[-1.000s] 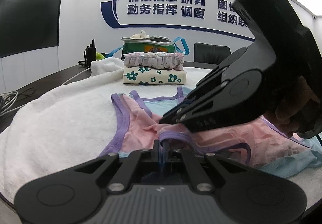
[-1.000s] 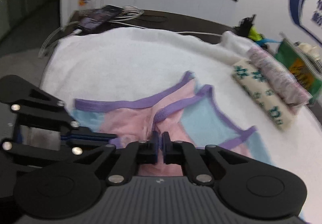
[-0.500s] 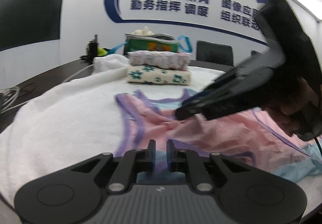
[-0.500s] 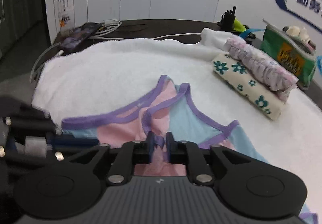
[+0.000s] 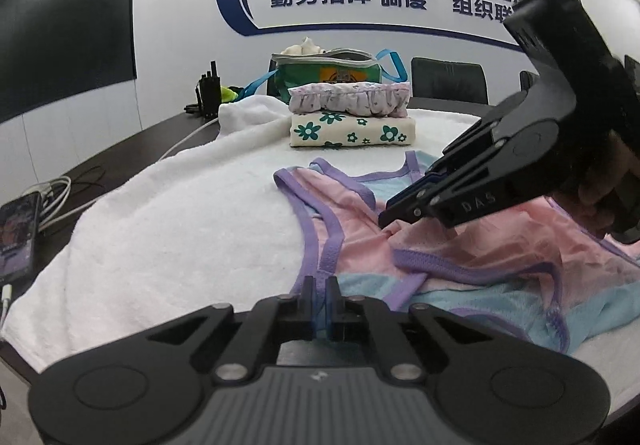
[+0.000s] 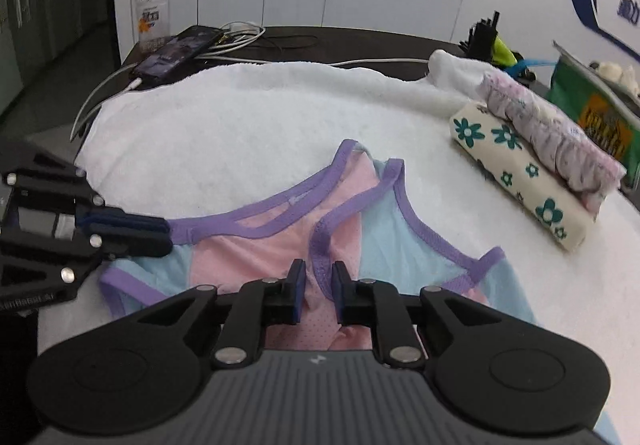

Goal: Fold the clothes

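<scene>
Towel (image 6: 240, 117) first: a white one spread over the dark table, and everything the task needs lies on it. On its near half lies the vest (image 6: 400, 245), pink and pale blue with purple binding. In the right wrist view its long axis runs from the strap loops at about 12 o'clock down to the body at 5 o'clock, under the camera. Two folded pieces (image 6: 520, 181) are stacked at 2 o'clock, well apart from the vest.

Both claws are already at the cloth, so neither has to reach. The right gripper (image 6: 319, 281) sits over the middle of the vest at 6 o'clock in its own view. Its jaws have just been closing and stand narrow, with pink cloth and a purple band between them. From the left wrist view, cloth tents up to its tips, which reads as a pinch. The left gripper (image 6: 166, 233) lies at 9 o'clock from the right one, on the vest's side edge. Its jaws have also just been closing and are all but together on the purple-bound hem.

Judged from this, the two grips span the vest's short axis — side edge and middle. The likely next move carries that edge across toward 3 o'clock, folding along the long axis. The thin cloth may slip or drag.
</scene>
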`<state>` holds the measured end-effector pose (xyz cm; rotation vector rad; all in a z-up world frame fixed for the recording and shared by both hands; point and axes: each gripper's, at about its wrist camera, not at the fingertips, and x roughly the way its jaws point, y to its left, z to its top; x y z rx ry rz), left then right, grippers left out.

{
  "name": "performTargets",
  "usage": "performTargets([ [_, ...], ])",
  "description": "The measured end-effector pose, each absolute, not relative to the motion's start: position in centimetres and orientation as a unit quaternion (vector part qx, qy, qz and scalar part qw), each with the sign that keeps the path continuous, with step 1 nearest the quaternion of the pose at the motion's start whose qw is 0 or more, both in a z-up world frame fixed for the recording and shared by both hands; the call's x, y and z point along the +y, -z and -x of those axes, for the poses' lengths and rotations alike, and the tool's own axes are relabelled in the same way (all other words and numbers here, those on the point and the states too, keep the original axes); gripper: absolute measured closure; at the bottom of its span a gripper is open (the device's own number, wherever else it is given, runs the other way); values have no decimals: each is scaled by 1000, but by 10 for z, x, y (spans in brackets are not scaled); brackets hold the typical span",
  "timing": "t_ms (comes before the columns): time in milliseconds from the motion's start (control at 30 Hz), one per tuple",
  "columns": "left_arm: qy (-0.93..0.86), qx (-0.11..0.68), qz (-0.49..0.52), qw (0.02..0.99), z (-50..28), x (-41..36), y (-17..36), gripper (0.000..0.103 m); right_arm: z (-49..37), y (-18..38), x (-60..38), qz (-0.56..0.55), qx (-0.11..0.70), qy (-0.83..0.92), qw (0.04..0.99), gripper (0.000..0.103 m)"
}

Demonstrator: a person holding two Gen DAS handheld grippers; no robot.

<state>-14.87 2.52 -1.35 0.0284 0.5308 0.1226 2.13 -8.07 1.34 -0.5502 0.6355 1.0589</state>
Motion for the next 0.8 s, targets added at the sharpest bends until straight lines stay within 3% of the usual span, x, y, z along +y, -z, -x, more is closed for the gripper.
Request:
performTargets([
  [333,-62,266,-24,962,149,23,12,99,-49,-32,-114,155,298,-427,840,100],
  [467,-49,239,37,969,157,34,-13,96,-60,-25,-121,115,323,-408,846,92],
  [500,-35,230,51,971,157,36,-21,94,-63,-29,-124,97,326,-410,847,84],
  [567,5,237,85,968,141,35,-28,76,-68,-35,-129,66,330,-413,846,73],
  [667,44,272,108,955,105,30,-24,69,-75,-39,-122,61,342,-424,836,70],
  [733,38,300,91,949,82,22,-14,71,-77,-31,-112,75,357,-425,828,70],
  [767,36,308,86,947,76,20,-11,74,-78,-27,-107,82,365,-426,824,76],
  [800,38,312,82,946,74,18,-8,78,-79,-23,-101,89,372,-427,819,91],
])
